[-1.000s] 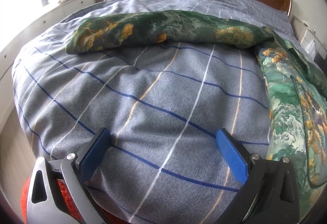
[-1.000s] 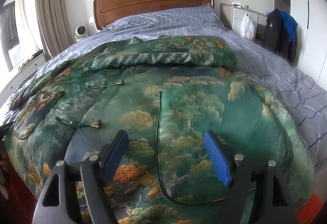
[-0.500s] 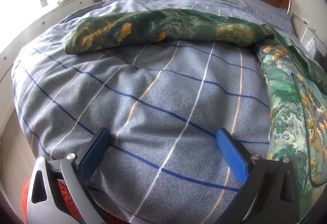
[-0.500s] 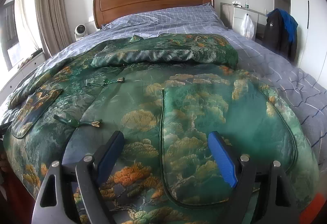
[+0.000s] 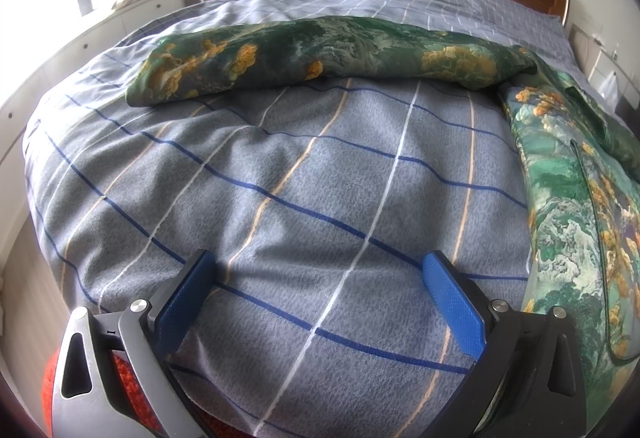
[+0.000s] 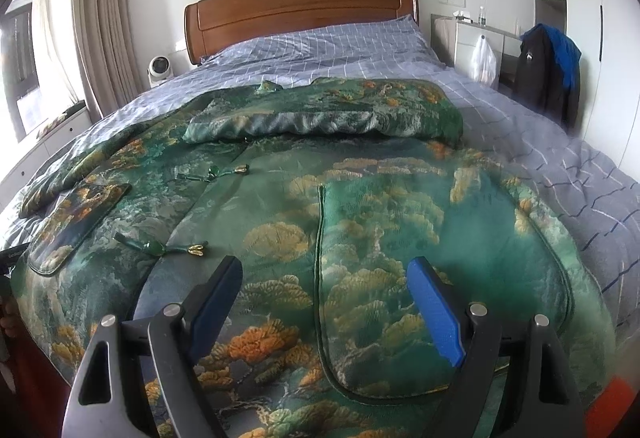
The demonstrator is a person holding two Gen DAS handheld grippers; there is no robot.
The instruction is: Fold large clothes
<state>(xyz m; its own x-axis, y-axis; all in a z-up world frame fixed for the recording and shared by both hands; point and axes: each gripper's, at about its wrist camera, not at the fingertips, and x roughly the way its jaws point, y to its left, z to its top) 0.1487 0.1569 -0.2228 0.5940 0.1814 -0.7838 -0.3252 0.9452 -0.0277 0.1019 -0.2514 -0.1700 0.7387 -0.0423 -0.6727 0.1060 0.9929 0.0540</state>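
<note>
A large green garment (image 6: 360,206) with gold and orange cloud patterns lies spread on the bed. One sleeve is folded across its upper part (image 6: 320,118). Its other sleeve (image 5: 320,54) stretches left across the bed in the left wrist view, and the body runs down the right edge (image 5: 580,218). My left gripper (image 5: 316,270) is open and empty over bare bedcover, left of the garment. My right gripper (image 6: 324,274) is open and empty, just above the garment's lower hem.
The bed has a grey-blue checked cover (image 5: 280,178) and a wooden headboard (image 6: 300,10). A white cabinet (image 6: 480,38) and a dark jacket (image 6: 548,74) stand to the right. A curtain (image 6: 104,30) and a window ledge are on the left.
The right gripper has moved slightly lower and closer to the garment's hem. The left gripper has hardly moved.
</note>
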